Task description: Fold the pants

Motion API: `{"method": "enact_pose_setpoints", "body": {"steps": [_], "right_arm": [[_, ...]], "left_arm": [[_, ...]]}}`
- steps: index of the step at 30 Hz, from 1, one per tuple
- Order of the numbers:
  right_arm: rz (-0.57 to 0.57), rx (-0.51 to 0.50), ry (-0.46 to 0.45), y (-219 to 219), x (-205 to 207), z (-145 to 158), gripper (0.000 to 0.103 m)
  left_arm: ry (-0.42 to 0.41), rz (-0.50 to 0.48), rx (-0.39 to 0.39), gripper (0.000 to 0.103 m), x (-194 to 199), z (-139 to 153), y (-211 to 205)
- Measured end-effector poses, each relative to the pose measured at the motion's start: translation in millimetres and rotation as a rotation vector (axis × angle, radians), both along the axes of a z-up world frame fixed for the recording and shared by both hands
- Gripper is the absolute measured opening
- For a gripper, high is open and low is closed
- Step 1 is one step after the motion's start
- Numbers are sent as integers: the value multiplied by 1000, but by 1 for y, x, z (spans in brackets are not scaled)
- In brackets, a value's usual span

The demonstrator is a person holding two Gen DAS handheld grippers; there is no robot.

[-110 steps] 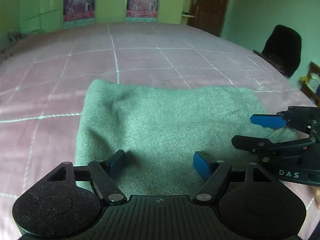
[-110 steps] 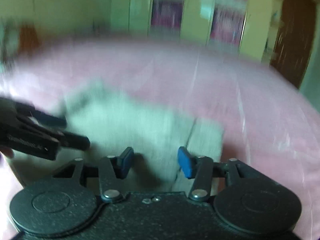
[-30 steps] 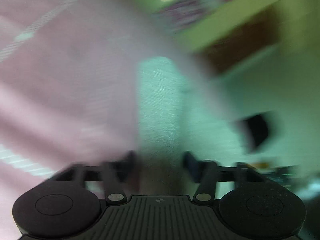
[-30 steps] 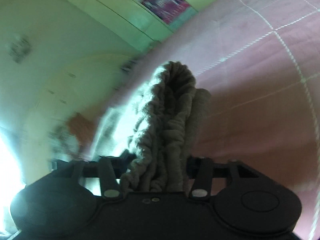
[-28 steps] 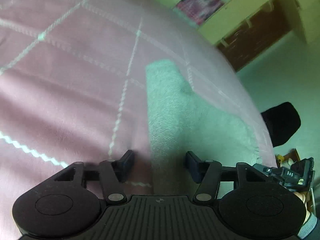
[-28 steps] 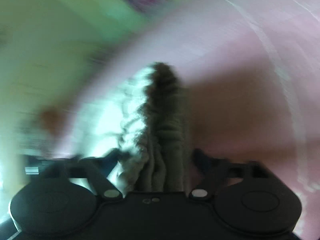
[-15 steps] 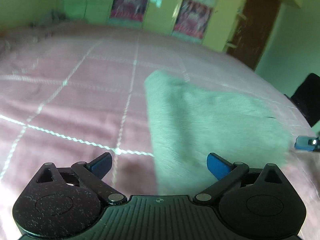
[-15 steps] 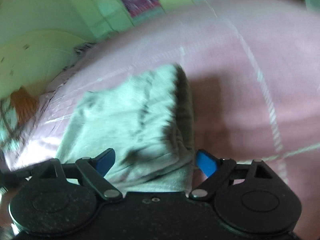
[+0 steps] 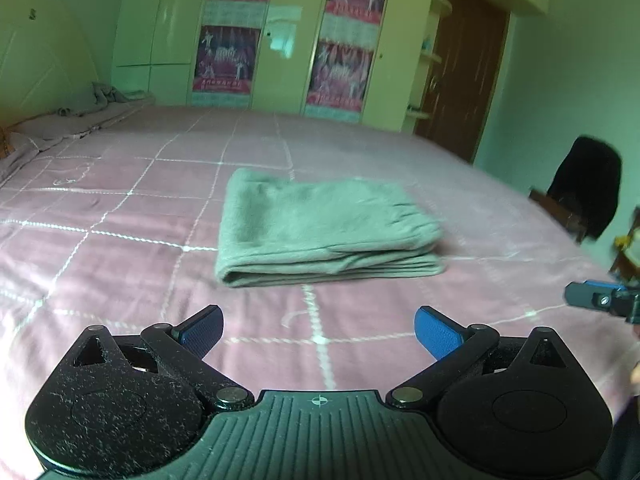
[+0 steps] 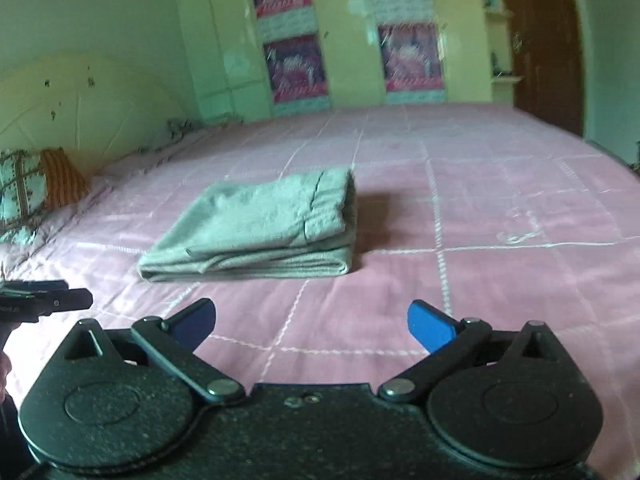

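Both claws (image 9: 319, 332) (image 10: 311, 326) just opened, clear of folded pants (image 9: 324, 228).

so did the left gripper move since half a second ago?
Yes. The left gripper has backed away from the pants, jaws wide open and empty: pink bedspread now shows between its fingers and the folded pile.

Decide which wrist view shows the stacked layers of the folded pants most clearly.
The right wrist view: the folded pants show their layered front edge and right side. The left wrist view shows the pants blurrier, mostly their top and front edge.
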State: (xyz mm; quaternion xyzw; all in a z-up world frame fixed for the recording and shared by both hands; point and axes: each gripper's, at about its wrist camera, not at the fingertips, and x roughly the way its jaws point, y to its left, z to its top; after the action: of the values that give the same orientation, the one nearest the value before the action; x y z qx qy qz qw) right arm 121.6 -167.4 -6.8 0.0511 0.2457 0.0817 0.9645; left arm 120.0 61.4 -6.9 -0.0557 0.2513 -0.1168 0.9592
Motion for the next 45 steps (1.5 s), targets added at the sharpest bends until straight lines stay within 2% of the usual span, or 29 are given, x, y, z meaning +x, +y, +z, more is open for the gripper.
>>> {"method": "enact_pose_setpoints", "body": {"steps": [3,7,16,19,23,45], "right_arm": [[-15,14,-44,6,-33,9,103],[-53,-36,-103,17,-63,2,103],[-91,-98,-99,36,-113,-29,103],[-69,-145,-101,47,-116,-31,103],[-56,-170,-123,52,-116,-30,103],[-58,-167,-109,54,-114,-37,103]], "left_arm": [[0,17,7,101,-26,-1,-2],[-21,28,23,101,-56,-7,-3],[-35,43,9,101,-99,-31,-11],[-8,25,23,101,-101,-41,-17],[-28,18,38,101,-104,-41,-19],[-49,15,50,101,-110,-42,-16]]}}
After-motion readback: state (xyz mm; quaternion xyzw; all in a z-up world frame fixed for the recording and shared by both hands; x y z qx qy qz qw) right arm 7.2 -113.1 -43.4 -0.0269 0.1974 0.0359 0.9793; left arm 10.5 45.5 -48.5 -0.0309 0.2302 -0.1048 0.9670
